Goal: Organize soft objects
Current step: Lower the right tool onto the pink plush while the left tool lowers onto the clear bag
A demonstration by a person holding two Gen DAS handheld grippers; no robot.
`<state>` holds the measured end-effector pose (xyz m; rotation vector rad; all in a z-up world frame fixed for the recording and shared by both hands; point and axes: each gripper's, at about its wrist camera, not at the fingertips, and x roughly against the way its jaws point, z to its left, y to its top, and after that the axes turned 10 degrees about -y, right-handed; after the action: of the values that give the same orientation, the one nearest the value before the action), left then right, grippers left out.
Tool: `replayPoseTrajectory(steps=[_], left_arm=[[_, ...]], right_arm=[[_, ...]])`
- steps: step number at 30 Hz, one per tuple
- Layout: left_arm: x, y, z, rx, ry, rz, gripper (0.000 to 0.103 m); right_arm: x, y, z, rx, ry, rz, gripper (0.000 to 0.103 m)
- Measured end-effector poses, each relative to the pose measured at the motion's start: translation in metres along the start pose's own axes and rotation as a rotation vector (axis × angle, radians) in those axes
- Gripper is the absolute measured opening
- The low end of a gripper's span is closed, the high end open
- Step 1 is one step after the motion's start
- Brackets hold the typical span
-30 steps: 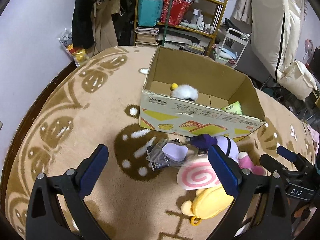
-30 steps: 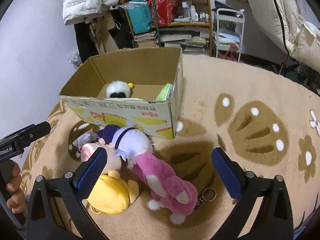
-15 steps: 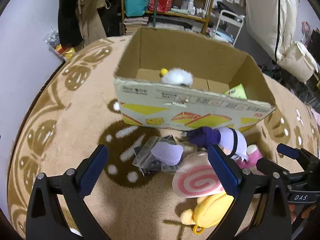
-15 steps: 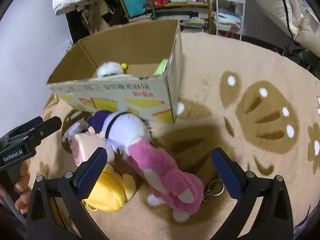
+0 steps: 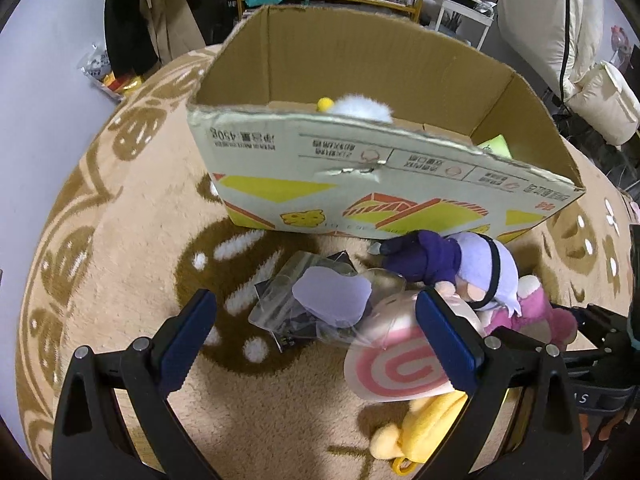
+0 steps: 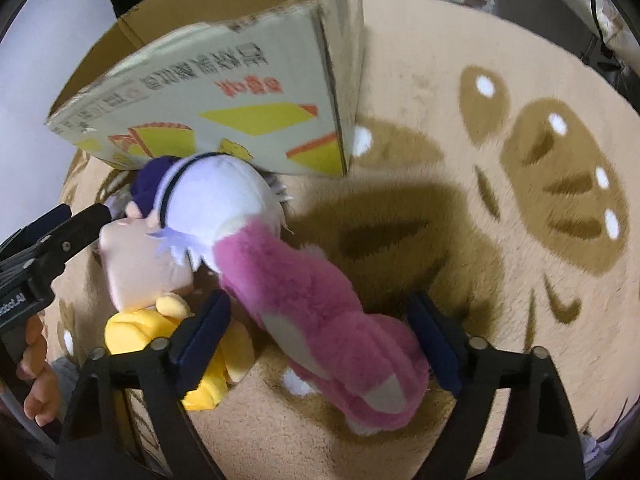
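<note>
Jaws of your right gripper (image 6: 320, 326) have just been closing and now straddle the pink plush (image 6: 320, 320), blue pads at its flanks, though you cannot tell whether they press it yet. Your left gripper (image 5: 316, 330) hangs spread wide over the clear plastic bag (image 5: 316, 304), gripping nothing. Taking the cardboard box (image 5: 360, 184) as your landmark: the pink plush, the purple-haired doll (image 6: 212, 196), the pink swirl cushion (image 5: 400, 368) and the yellow plush (image 6: 136, 328) all lie heaped on the rug (image 6: 500, 240) just in front of its printed wall, the doll's head nearly against it. Inside the box sit a white fluffy toy (image 5: 360, 108) and a green item (image 5: 494, 146).
</note>
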<state>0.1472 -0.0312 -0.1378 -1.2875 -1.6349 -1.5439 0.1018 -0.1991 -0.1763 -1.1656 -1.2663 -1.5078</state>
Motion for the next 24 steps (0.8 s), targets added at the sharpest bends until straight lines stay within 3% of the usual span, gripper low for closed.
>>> replayPoseTrajectory(steps=[9,14,20,24], left_arm=[[-0.021,0.002,0.004,0.02,-0.022,0.051,0.098],[-0.029,0.003,0.012,0.067,-0.076,0.077,0.088],[-0.031,0.005,0.015,0.061,-0.069,0.07,0.083],[-0.027,0.003,0.015,0.065,-0.068,0.064,0.079]], right_arm=[[-0.007,0.0,0.009,0.006,-0.009,0.005,0.086],[-0.008,0.002,0.01,0.01,-0.013,0.007,0.086],[-0.009,0.003,0.011,0.014,-0.013,0.006,0.086],[-0.006,0.004,0.01,0.021,-0.003,-0.001,0.078]])
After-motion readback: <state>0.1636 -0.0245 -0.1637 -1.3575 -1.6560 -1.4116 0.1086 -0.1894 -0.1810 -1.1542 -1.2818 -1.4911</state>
